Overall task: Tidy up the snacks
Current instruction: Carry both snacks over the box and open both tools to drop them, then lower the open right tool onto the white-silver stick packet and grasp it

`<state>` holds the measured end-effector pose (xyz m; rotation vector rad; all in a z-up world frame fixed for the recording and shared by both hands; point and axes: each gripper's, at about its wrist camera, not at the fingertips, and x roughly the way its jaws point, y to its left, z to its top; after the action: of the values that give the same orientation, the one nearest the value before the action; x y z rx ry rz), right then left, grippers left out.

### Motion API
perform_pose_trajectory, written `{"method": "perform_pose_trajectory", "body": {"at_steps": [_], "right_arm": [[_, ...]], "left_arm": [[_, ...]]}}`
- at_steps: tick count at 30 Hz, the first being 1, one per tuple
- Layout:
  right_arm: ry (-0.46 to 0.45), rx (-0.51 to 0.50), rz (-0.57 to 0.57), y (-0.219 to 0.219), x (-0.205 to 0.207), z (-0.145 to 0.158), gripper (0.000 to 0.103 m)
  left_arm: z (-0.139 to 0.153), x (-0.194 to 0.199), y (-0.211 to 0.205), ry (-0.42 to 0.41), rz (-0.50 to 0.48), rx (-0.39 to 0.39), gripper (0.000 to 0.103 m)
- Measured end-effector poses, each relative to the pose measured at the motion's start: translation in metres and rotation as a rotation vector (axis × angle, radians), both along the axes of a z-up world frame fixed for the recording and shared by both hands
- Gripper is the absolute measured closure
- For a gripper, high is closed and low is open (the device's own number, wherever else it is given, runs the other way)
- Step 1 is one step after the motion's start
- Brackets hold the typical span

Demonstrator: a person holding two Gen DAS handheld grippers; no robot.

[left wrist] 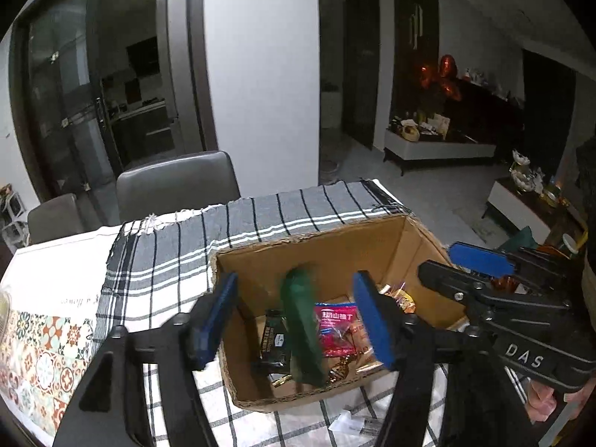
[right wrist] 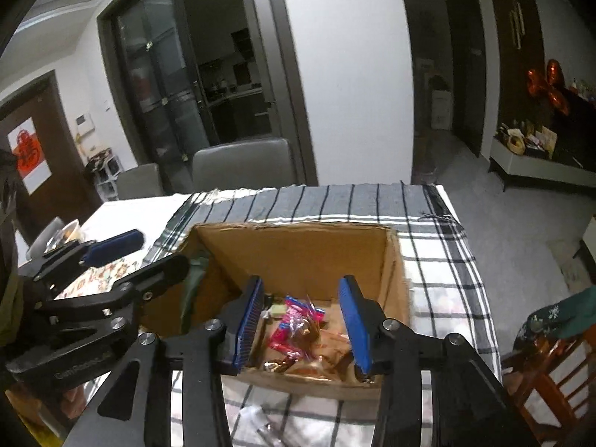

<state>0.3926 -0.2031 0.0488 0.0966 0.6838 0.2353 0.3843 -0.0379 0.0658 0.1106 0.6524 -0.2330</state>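
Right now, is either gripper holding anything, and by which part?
Nothing is gripped. The left gripper is open: a blurred green packet hangs loose between the jaws, touching neither pad, over the cardboard box. The right gripper is open and empty.

Box (right wrist: 298, 249) open-topped at frame centre, entry from above unobstructed; snacks (right wrist: 298, 329) cover its floor; cardboard walls bar side access; chairs (right wrist: 242, 165) crowd the table's (right wrist: 439, 260) far edge, upper left.
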Motion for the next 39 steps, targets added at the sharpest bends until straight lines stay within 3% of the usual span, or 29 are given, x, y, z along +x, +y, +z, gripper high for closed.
{"method": "perform_pose_trajectory", "body": {"at_steps": [4, 20, 26, 39], "right_arm": [[0.009, 0.013, -0.001, -0.005, -0.008, -0.004, 0.06], [0.013, -0.04, 0.135, 0.012, -0.074, -0.021, 0.06], [0.029, -0.071, 0.186, 0.018, -0.091, -0.033, 0.06], [0.137, -0.141, 0.274, 0.03, -0.093, -0.076, 0.06]], "left_arm": [[-0.004, -0.011, -0.001, 0.001, 0.021, 0.041, 0.037], [-0.006, -0.095, 0.011, -0.04, 0.116, 0.065, 0.026], [-0.023, -0.112, 0.015, -0.001, 0.148, 0.075, 0.021], [-0.07, -0.119, 0.018, 0.109, 0.199, 0.097, 0.021]]}}
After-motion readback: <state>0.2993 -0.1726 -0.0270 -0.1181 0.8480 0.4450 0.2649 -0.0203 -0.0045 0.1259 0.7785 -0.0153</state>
